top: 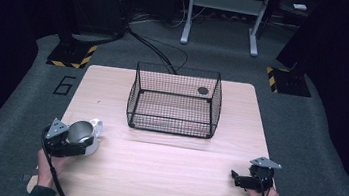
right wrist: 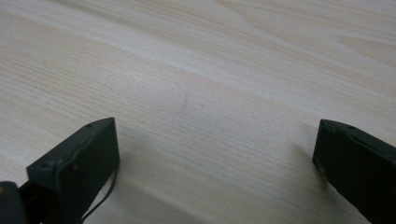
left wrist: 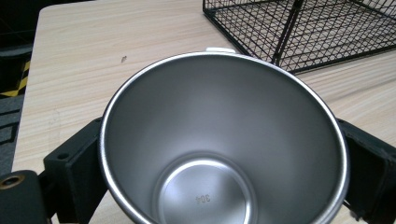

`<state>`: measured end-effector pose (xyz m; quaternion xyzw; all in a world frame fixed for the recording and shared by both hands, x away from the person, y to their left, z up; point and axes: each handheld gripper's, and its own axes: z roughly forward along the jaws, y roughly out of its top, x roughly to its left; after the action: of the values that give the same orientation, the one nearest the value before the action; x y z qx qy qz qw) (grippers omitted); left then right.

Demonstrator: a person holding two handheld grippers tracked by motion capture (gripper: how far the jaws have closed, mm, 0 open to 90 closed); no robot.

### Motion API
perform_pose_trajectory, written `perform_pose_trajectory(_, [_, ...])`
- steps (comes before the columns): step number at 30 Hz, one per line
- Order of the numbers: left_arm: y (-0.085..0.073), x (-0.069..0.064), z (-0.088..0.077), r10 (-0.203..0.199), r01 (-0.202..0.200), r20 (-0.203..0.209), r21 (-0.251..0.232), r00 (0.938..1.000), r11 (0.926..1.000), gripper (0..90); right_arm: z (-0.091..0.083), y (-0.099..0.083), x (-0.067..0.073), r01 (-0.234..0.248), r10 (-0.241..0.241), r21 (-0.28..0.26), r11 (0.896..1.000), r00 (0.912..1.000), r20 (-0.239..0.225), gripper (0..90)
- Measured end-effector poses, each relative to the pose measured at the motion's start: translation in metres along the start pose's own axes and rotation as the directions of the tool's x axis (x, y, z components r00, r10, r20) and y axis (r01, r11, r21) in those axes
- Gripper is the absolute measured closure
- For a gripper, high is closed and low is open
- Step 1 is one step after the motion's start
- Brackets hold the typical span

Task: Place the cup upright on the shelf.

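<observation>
The left gripper is clamped on a stainless steel cup, one black jaw pressed against each side of its wall, the cup's open mouth facing the gripper's camera. Just beyond the cup's rim lies the wooden table, and farther ahead the black wire basket. The right gripper rests well apart, jaws spread wide over bare wood, holding nothing.
</observation>
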<state>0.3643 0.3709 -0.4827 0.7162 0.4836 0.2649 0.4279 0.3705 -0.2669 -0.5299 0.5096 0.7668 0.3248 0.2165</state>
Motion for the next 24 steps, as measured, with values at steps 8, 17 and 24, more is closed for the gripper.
perform_pose_trajectory(8, [0.003, -0.004, 0.001, 0.033, -0.033, -0.012, 0.007, 0.9994, 0.9994, 6.5, 0.000, 0.000, 0.000, -0.001, 0.001, 0.004, 1.000, 1.0000, -0.001, 0.1])
perform_pose_trajectory(17, [0.005, -0.005, -0.001, 0.054, -0.054, -0.006, 0.005, 0.9985, 0.9985, 6.8, 0.000, 0.000, 0.000, -0.001, 0.001, 0.003, 1.000, 1.0000, 0.000, 0.1])
perform_pose_trajectory(24, [0.011, -0.006, -0.006, 0.062, -0.061, 0.011, -0.009, 0.9980, 0.9981, 6.8, 0.000, 0.000, 0.000, 0.000, 0.000, 0.001, 1.000, 1.0000, -0.001, 0.1])
